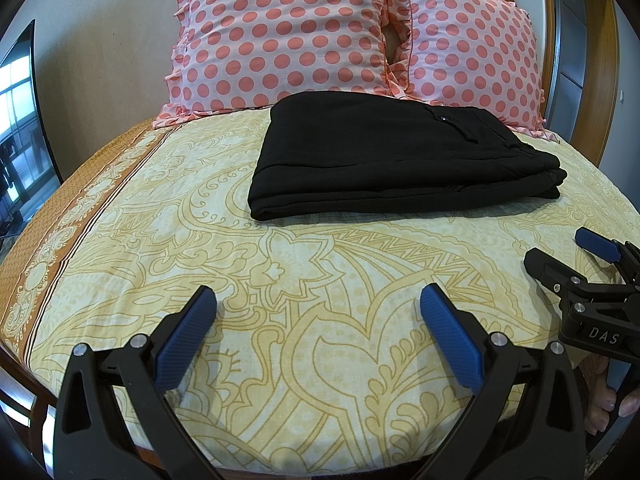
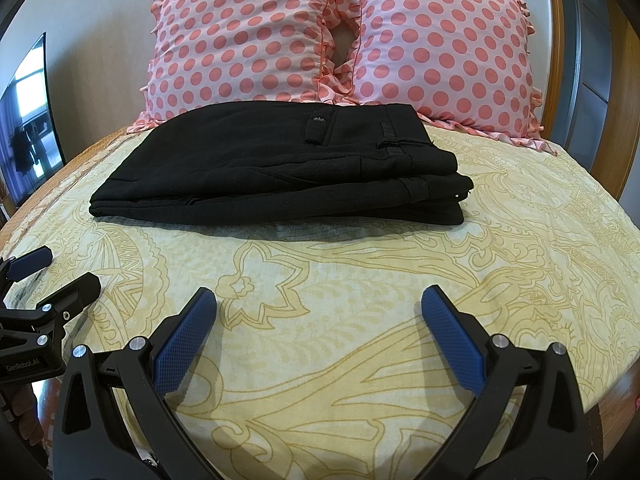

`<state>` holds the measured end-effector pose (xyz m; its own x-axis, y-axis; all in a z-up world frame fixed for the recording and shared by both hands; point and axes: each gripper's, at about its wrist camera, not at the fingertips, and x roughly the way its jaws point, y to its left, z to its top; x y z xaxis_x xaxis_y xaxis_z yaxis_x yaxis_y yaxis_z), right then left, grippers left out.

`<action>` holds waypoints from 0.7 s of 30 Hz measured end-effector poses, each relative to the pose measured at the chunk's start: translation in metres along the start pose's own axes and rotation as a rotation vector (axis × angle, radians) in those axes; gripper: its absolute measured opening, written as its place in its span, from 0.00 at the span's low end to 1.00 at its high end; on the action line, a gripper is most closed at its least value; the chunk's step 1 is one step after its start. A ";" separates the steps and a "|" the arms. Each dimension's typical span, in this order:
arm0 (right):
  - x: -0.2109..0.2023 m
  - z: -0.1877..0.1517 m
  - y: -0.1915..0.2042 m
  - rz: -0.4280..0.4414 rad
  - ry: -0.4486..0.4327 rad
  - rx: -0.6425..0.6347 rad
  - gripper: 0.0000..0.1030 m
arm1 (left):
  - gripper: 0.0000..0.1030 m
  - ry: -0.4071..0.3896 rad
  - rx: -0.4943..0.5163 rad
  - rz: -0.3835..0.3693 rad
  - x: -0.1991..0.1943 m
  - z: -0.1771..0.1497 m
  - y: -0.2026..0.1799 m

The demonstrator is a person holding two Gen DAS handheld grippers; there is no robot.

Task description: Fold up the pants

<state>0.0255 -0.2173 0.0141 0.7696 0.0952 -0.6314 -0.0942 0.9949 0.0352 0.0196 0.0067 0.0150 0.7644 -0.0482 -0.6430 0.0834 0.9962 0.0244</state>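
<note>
The black pants (image 1: 400,160) lie folded into a compact stack on the yellow patterned bedsheet (image 1: 320,280), in the upper middle of the left wrist view, their far edge close against the two pink polka-dot pillows (image 1: 280,32) that stand along the top of the frame; in the right wrist view the pants (image 2: 280,172) sit just above centre, layered edges facing the camera, a buttoned pocket flap (image 2: 318,128) visible on the top layer, with the pillows (image 2: 248,40) behind them. The left gripper (image 1: 318,300) fills the bottom of its own view, blue-padded fingers spread wide and empty above the sheet, well apart from the pants; it also shows at the left edge of the right wrist view (image 2: 50,276), parted there too. The right gripper (image 2: 318,300) is likewise released at the bottom of its view, nothing between its fingers; from the left wrist camera it appears at the right edge (image 1: 564,252), fingers apart, near the lower right corner of the pants but not touching them. A dark screen (image 1: 20,120) shows at the left edge.
</note>
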 end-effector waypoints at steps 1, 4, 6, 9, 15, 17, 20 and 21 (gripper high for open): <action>0.000 0.000 0.000 0.000 0.000 0.000 0.99 | 0.98 0.000 0.000 0.000 0.000 0.000 0.000; 0.000 0.000 0.000 0.000 0.000 0.000 0.99 | 0.98 0.000 0.000 0.000 0.000 0.000 0.000; 0.000 0.000 0.000 0.000 0.000 0.000 0.99 | 0.98 -0.001 0.000 0.000 0.000 0.000 0.000; 0.000 0.000 0.000 0.000 0.000 0.000 0.99 | 0.98 -0.001 0.000 -0.001 0.000 0.000 0.001; 0.000 0.000 0.000 0.000 -0.001 0.000 0.99 | 0.98 0.019 -0.001 0.000 0.002 0.001 0.000; 0.000 0.000 0.000 0.000 0.000 0.000 0.99 | 0.98 0.017 -0.001 0.000 0.002 0.000 0.000; 0.000 0.000 0.000 0.000 0.000 0.000 0.99 | 0.98 0.016 0.000 -0.002 0.002 0.001 0.001; 0.000 0.000 0.000 0.000 0.000 0.000 0.99 | 0.98 0.018 -0.001 -0.001 0.002 0.001 0.000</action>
<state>0.0252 -0.2172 0.0142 0.7696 0.0954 -0.6313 -0.0946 0.9949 0.0350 0.0217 0.0067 0.0148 0.7528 -0.0482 -0.6565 0.0838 0.9962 0.0230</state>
